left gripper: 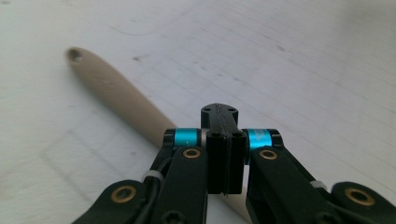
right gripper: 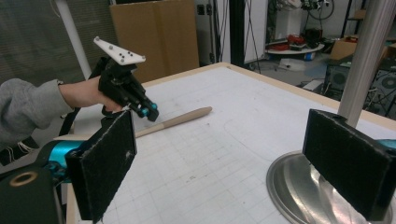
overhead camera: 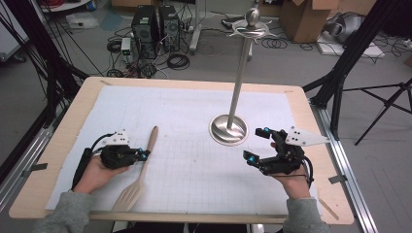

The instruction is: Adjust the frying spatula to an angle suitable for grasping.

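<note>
Down at the lower left of the high view, the left hand-held gripper [overhead camera: 144, 154] sits in a grey-sleeved hand, its black jaws pressed flat together with nothing between them; in the left gripper view the closed tips hang just over the handle of the pale wooden slotted spatula [left gripper: 116, 93], and whether they touch it cannot be told. That spatula [overhead camera: 141, 172] lies flat on the white gridded mat [overhead camera: 194, 165], tined head near the bottom edge of the frame, handle running up and slightly right. At the lower right, the right hand-held gripper [overhead camera: 257, 144] is held with its jaws spread wide and empty; in the right gripper view its two dark pads [right gripper: 105, 163] stand well apart at the bottom corners, with the other hand and spatula handle farther off, left of centre. Just above and left of the right hand-held gripper in the high view stands the shiny metal stand with a round dished base [overhead camera: 228, 130], its pole rising to hooks at the top centre. Both rest on the light wooden tabletop [overhead camera: 301, 111].
</note>
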Action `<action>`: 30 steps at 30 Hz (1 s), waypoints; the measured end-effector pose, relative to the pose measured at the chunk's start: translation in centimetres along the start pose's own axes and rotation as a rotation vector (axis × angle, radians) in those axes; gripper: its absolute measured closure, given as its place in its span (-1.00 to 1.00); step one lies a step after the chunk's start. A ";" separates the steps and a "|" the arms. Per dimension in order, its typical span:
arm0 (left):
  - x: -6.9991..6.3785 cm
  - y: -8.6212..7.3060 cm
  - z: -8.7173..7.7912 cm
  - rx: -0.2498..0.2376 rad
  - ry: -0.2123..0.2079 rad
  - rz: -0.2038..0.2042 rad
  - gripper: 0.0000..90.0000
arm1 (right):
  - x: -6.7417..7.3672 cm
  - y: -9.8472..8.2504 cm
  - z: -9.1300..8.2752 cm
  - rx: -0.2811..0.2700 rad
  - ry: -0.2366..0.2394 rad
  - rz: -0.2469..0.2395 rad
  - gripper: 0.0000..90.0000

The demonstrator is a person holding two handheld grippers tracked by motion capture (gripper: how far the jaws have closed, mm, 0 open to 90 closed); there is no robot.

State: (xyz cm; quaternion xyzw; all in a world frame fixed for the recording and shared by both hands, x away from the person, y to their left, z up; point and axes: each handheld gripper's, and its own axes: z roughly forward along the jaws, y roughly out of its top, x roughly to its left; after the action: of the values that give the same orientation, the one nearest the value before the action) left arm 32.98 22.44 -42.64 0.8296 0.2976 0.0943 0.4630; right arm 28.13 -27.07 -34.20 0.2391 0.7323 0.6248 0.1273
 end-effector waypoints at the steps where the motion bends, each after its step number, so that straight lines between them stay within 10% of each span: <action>1: 0.3 0.1 0.0 0.004 0.018 -0.005 1.00 | -0.1 0.0 0.1 0.002 0.003 -0.005 -0.81; 6: 2.2 -0.2 0.2 -0.005 0.091 -0.062 1.00 | -0.1 0.0 0.3 -0.001 0.010 -0.010 -0.81; 11: 3.5 -0.1 1.2 0.088 0.131 -0.069 1.00 | -0.2 0.0 0.2 0.000 0.010 -0.002 -0.81; 30: 2.2 2.2 5.2 0.105 0.035 0.014 1.00 | 0.0 0.0 0.1 -0.002 0.005 -0.006 -0.81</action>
State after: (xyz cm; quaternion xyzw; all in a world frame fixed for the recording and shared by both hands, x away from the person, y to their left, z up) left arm 37.87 19.15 -43.94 0.8531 0.3044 0.0961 0.4127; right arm 28.19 -26.99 -34.20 0.2351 0.7327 0.6258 0.1275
